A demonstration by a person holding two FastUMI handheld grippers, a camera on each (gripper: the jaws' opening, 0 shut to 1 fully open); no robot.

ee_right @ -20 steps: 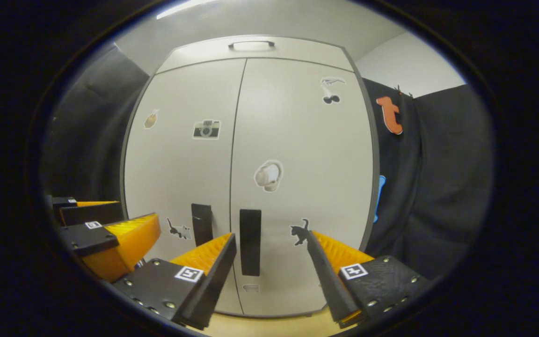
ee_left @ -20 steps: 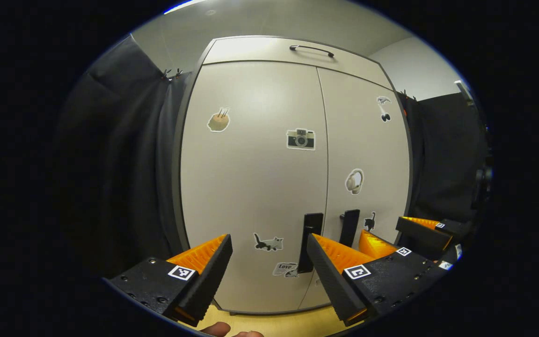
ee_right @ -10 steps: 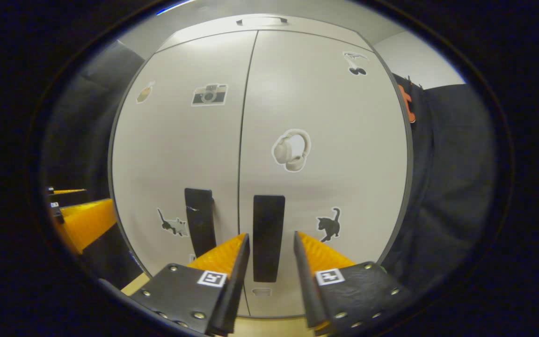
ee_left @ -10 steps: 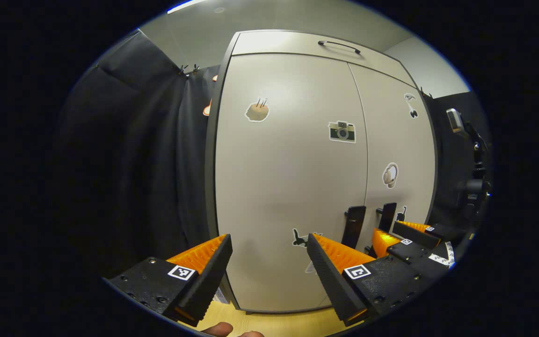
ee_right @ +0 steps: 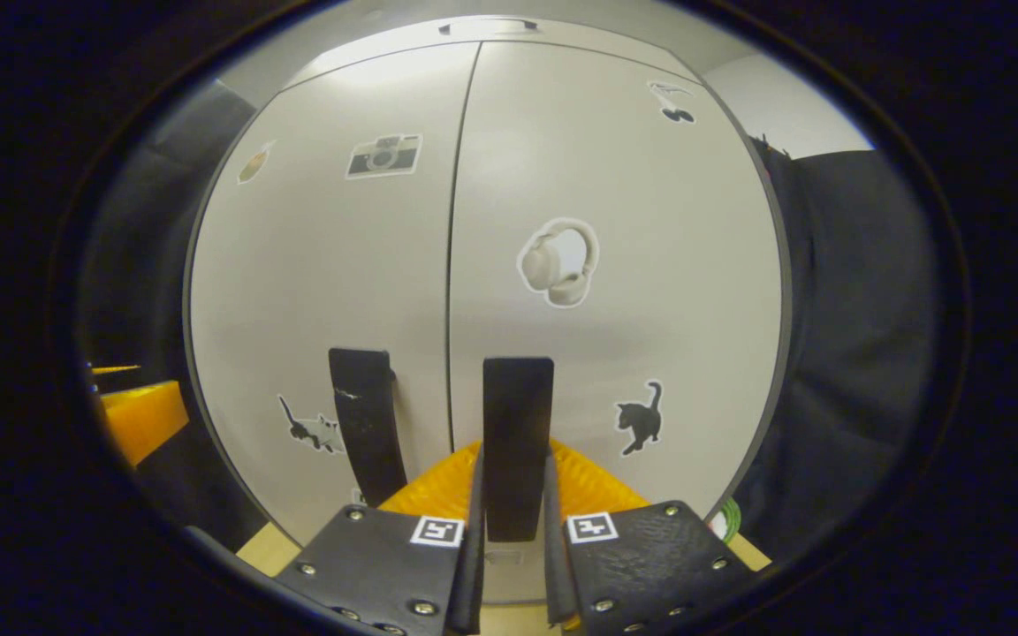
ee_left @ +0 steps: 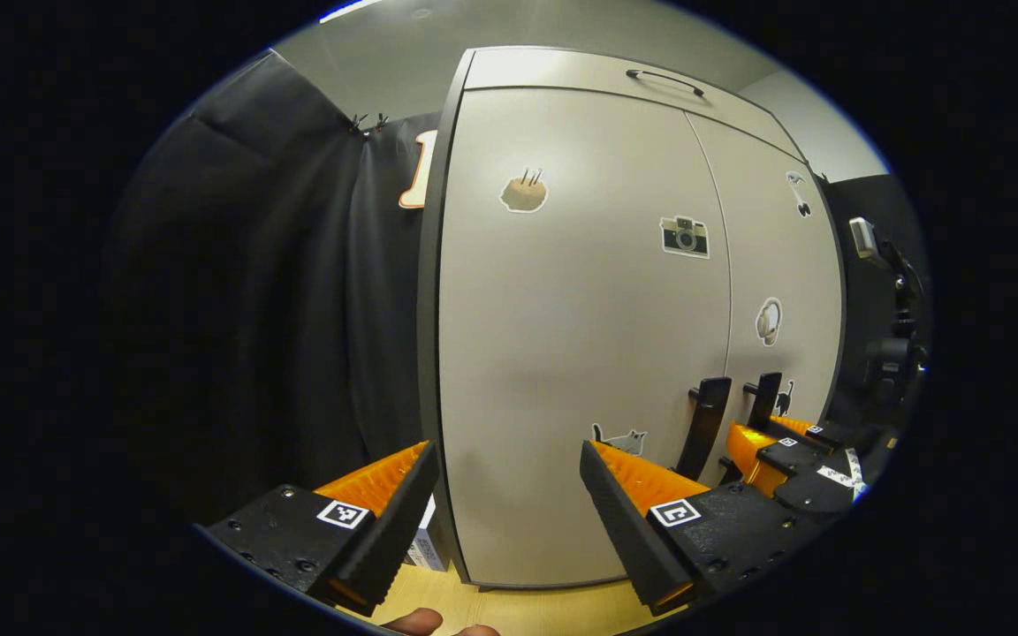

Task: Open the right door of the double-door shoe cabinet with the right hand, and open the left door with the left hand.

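Left gripper view: left gripper (ee_left: 509, 473) fingers spread wide, grasping nothing; pale grey double-door shoe cabinet (ee_left: 580, 353) ahead, its black bar left-door handle (ee_left: 708, 424) beyond the right finger, untouched.
Right gripper view: right gripper (ee_right: 513, 495) fingers clenched on the black bar right-door handle (ee_right: 518, 433) between them; both doors look closed.

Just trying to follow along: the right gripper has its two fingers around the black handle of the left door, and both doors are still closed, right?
Not quite. The right gripper has its fingers around the black handle of the right door, as the right gripper view shows; the left door's handle stands free beside it. Both doors do look closed.
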